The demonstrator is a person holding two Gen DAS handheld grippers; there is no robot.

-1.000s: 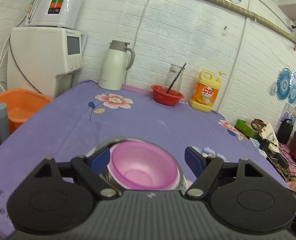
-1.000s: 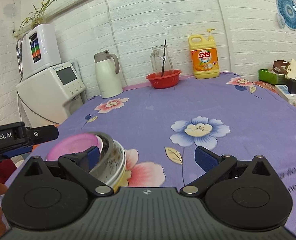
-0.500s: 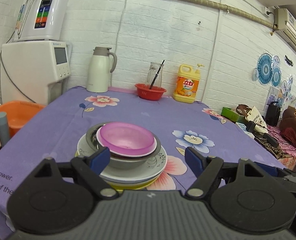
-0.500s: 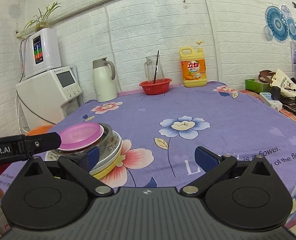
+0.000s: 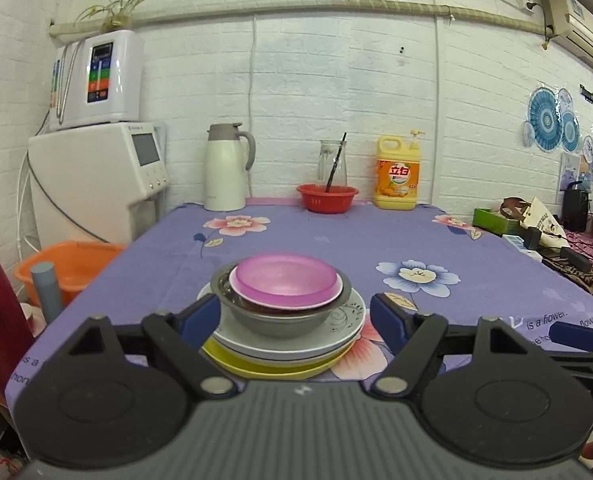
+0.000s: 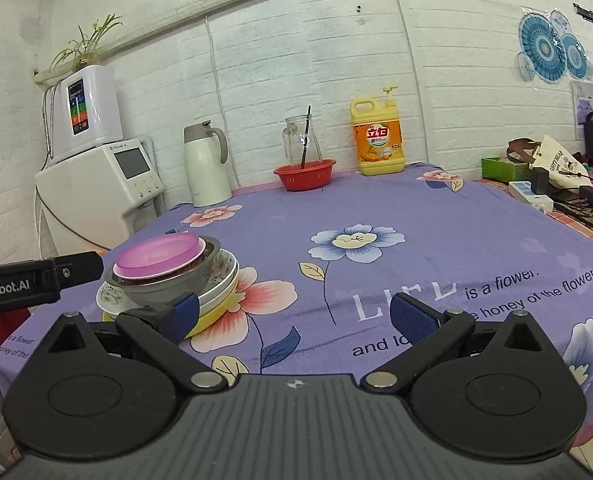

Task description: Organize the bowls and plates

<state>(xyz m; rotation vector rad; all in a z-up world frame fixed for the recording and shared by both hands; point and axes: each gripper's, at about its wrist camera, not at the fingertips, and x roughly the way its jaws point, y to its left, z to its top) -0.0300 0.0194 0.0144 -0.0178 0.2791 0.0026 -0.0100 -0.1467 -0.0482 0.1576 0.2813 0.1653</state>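
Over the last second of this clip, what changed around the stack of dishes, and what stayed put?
Both grippers pulled back and up from the stack: the left gripper, close over the pink bowl a second ago, now sees the whole pile; the right gripper also retreated. Both stayed open, holding nothing. The pink bowl still sits in the metal bowl on the plates; the red basket and detergent bottle are unmoved.

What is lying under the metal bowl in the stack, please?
Under the metal bowl sit a white patterned plate and, lowest, a yellow plate. How many white plates lie between is unclear; the bowl covers their centres.
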